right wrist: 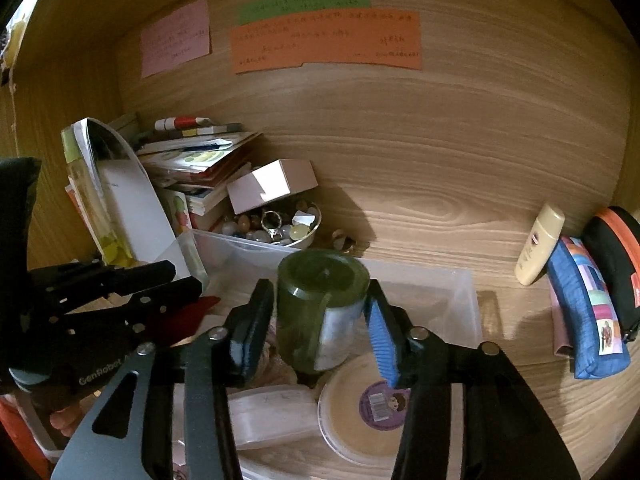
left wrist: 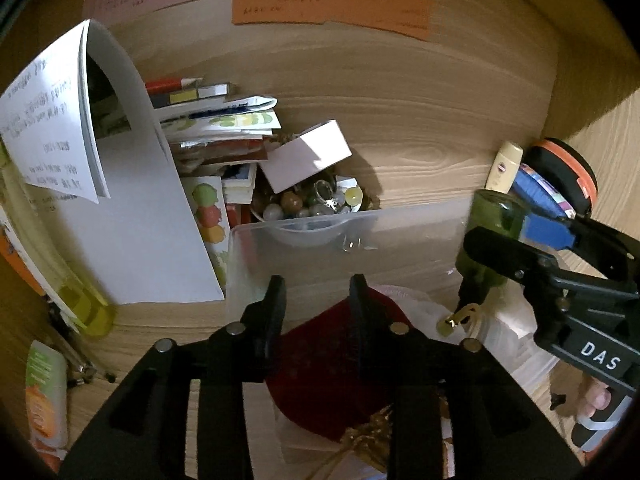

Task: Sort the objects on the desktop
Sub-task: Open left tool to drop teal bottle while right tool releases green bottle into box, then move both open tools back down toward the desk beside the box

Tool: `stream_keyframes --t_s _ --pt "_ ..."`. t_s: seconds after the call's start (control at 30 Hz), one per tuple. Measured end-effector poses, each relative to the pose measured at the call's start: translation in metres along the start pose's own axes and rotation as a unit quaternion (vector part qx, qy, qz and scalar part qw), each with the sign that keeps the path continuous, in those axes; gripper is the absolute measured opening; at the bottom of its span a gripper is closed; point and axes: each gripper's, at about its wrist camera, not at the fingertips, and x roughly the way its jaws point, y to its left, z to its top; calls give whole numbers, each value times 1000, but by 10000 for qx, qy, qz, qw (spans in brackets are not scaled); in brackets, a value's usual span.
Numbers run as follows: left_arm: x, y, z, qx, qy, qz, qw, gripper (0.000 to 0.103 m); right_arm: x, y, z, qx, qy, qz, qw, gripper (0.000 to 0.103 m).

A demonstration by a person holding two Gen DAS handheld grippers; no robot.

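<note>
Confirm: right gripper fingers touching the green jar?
Touching. In the right wrist view both fingers press against the sides of the green jar, no gap visible, held above the clear bin.

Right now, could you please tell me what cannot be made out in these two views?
- Writing on the orange note: too small and blurred in both views.
- Base of the green jar: the right wrist view shows the right tool shut on it, hiding its foot.
- Red pouch: the left wrist view has the left tool, open, covering part of it.
- Clear bin contents: cut off by the bottom edge.
</note>
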Motion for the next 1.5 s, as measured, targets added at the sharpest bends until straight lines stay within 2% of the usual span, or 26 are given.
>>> stream_keyframes --t_s 0.07,0.17,0.23,0.3,0.33,0.37,0.6,0.67,0.77,0.97,1.23,1.33,1.5 --pt "-1 -1 0 39 -35 56 10000 39 -1 1 0 0 -36 6 10000 56" --pt "-6 -3 1 92 -116 46 9999 41 -4 4 0 -71 -104 26 9999 59" --pt "-9 -4 2 96 -185 72 9998 49 -7 5 1 -111 -149 40 9998 62" --pt "-14 -5 3 127 -267 101 9995 53 -10 5 2 -68 -208 50 9997 71" --pt "-16 -6 4 146 -290 133 9994 53 -11 4 3 -23 -243 36 9997 79" --pt "-18 -7 4 169 -319 189 9992 54 -12 4 3 13 -250 12 9997 81" --pt "-34 -6 7 100 -426 211 9988 68 -20 -6 9 207 -229 -72 9995 82" --pt "-40 -7 7 130 -468 246 9985 71 -30 -6 11 220 -360 -114 9990 87" --pt "-50 -8 6 123 -541 374 9978 75 -47 -4 15 203 -632 -247 9975 102" --pt "-68 -5 3 66 -631 398 9972 82 -80 -1 16 132 -1002 -266 9945 103" --pt "-95 6 -11 -110 -800 374 9960 91 -117 -8 -6 74 -1148 -326 9928 103" --pt "-99 9 -20 -162 -736 417 9963 92 -125 -11 -19 25 -1067 -389 9935 103" --pt "-102 19 -44 -298 -536 479 9970 92 -124 -21 -47 72 -684 -463 9966 103"
